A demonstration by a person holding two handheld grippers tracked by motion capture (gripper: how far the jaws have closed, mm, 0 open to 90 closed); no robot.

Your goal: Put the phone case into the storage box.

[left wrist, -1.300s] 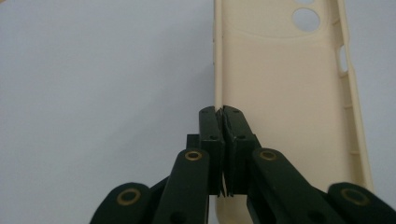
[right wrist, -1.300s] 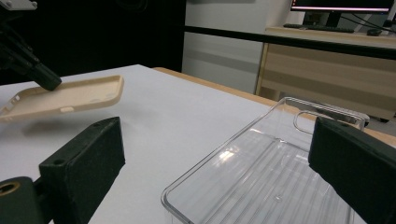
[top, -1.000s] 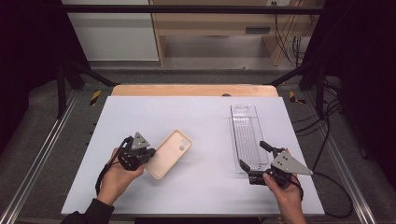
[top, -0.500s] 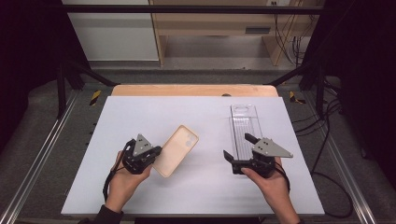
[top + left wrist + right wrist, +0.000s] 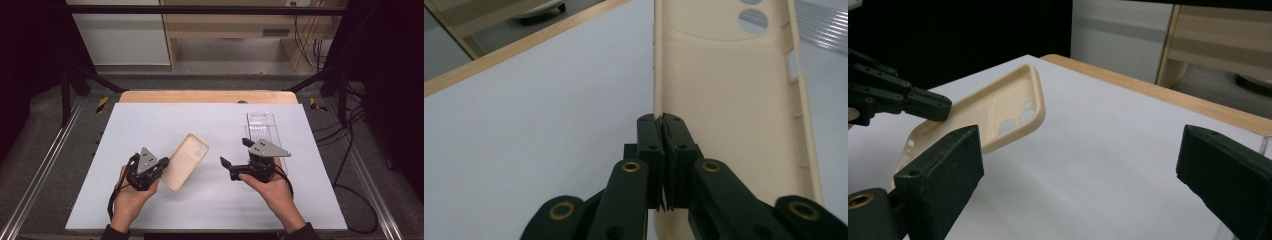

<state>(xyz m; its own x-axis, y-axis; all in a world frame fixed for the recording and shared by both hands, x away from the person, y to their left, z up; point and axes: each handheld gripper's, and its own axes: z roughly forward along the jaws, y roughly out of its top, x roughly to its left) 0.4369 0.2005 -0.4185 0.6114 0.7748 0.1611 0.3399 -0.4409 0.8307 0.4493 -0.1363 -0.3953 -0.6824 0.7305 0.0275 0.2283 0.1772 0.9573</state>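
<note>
On the desk [image 5: 150, 120], at the near left, the left tool [image 5: 161, 167] had its jaws pinched together on the long edge of a cream phone case [image 5: 186, 161]. From the left gripper view, the left tool [image 5: 663, 120] clamped the case [image 5: 729, 100] wall between its pads, with no gap showing beyond the thin wall itself. The case's open hollow faced up, with its camera cut-outs at the far end. The case pointed away from the person and slightly to the right. From the right gripper view, the case [image 5: 998, 112] appeared raised at its far end, tilted above the desk [image 5: 1108, 150]; whether its near end touched the surface could not be determined.

The right tool [image 5: 235, 152] was held in the right hand [image 5: 272, 187] at the near right of centre, jaws pointing left toward the case. Its jaws stood wide apart with nothing between them. It was near the case but apart from it.

Behind the right tool, a clear plastic tray [image 5: 261, 127] lay flat on the desk, its long side running away from the person. It was well apart from the case. The left hand [image 5: 129, 197] gripped the left tool from below.
</note>
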